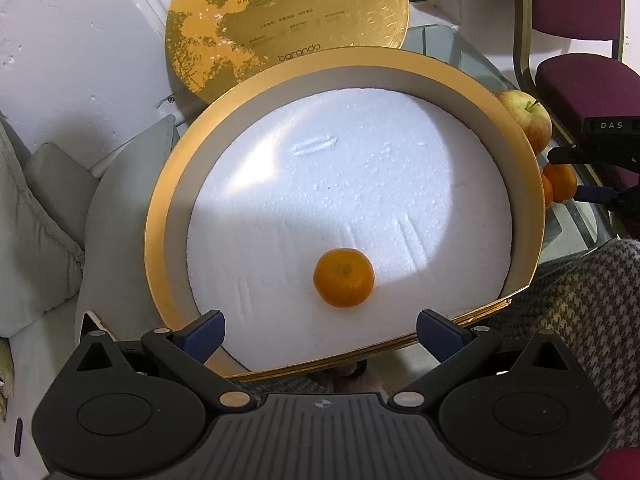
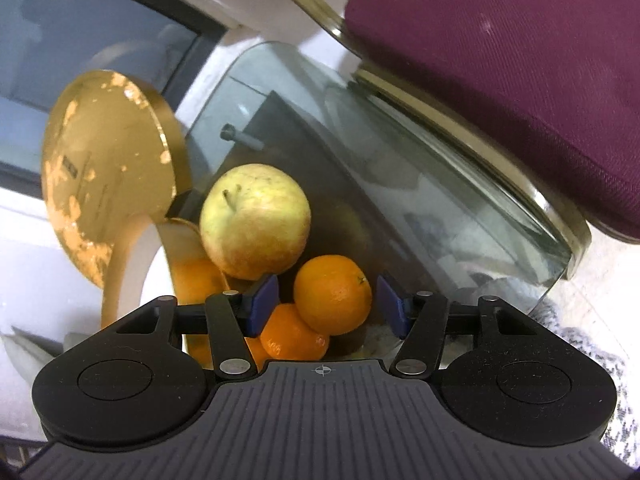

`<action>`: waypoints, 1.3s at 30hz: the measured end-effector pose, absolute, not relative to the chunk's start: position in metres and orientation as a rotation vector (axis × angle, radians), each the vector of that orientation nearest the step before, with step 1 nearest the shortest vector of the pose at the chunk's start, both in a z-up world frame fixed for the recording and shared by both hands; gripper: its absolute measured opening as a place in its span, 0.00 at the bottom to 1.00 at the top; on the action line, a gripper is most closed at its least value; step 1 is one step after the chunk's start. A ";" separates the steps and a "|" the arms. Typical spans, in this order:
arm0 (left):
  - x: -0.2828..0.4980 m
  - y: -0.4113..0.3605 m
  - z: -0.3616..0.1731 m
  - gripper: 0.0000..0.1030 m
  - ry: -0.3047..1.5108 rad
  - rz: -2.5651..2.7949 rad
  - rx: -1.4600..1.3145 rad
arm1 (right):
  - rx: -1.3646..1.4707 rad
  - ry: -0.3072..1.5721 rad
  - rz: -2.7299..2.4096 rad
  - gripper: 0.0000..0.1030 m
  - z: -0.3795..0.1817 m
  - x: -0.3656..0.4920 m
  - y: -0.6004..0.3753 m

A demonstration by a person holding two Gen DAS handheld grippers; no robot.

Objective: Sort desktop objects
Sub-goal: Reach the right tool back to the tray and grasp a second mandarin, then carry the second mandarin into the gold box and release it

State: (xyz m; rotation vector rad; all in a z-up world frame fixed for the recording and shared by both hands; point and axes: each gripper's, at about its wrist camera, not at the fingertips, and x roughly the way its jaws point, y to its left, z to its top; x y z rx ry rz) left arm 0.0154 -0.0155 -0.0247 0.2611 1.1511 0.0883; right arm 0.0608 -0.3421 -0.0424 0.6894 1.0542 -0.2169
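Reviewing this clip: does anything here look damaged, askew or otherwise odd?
Yes. The round gold lid propped upright behind the box has its gold finish flaking off in orange patches. The white foam liner is dented and scored. One tangerine sits inside; the apple and other oranges remain outside on the glass table.

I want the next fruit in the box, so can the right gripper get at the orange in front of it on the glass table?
Probably yes. The right gripper is open, and the orange lies between its fingers with nothing in front; a second orange touches it from below.
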 end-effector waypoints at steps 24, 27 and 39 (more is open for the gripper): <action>-0.004 0.006 -0.016 0.99 1.116 0.122 0.183 | 0.630 1.037 -0.261 0.44 -0.028 0.058 -0.337; -0.011 0.014 -0.012 0.99 1.104 0.134 0.157 | 0.564 1.008 -0.230 0.44 -0.009 0.054 -0.326; -0.030 0.048 -0.010 0.99 1.074 0.179 0.057 | 0.344 0.980 -0.081 0.44 0.033 0.052 -0.260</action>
